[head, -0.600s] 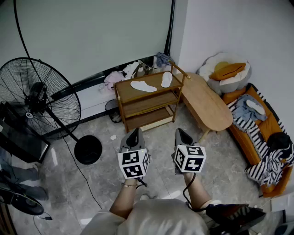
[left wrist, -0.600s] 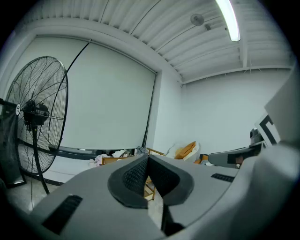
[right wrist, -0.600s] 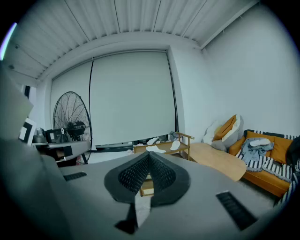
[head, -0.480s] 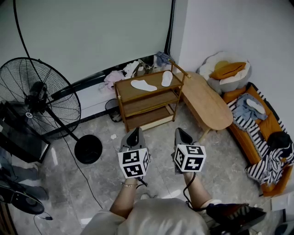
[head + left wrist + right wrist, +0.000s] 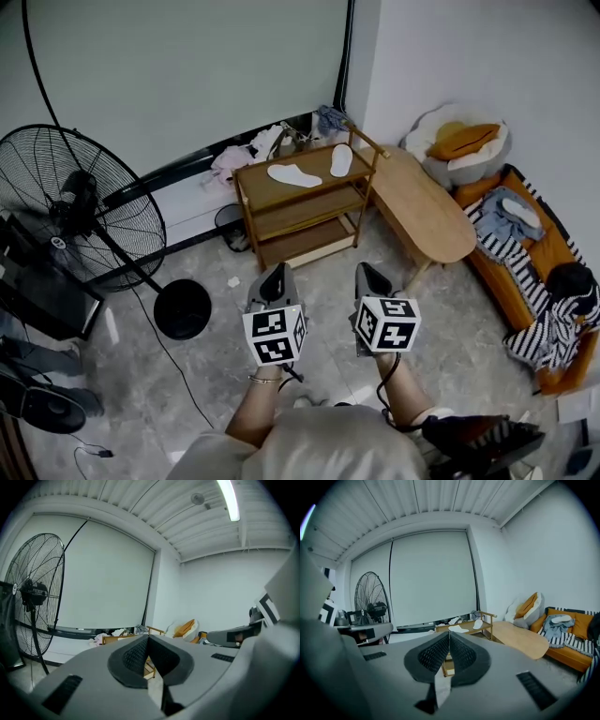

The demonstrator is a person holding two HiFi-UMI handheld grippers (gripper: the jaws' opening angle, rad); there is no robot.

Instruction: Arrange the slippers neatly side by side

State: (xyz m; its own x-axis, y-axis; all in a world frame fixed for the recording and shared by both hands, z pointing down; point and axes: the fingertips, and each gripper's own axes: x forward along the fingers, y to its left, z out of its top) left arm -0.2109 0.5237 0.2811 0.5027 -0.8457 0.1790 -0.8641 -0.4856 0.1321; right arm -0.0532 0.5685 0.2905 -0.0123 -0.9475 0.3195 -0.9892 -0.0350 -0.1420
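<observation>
L gripper (image 5: pixel 275 272) & R gripper (image 5: pixel 367 272), fingers (image 5: pixel 133 658) together & empty, hang short of shelf (image 5: pixel 253 184): its slippers (image 5: pixel 293 174) lie splayed, untouched.

You're in a lived-in home room: an orange sofa (image 5: pixel 514 314) strewn with striped clothes, an oval light-wood low table (image 5: pixel 422 211), a black pedestal fan (image 5: pixel 84 211).

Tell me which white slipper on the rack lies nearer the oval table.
The slipper at the right end of the rack, beside the table; the other slipper lies mid-shelf.
</observation>
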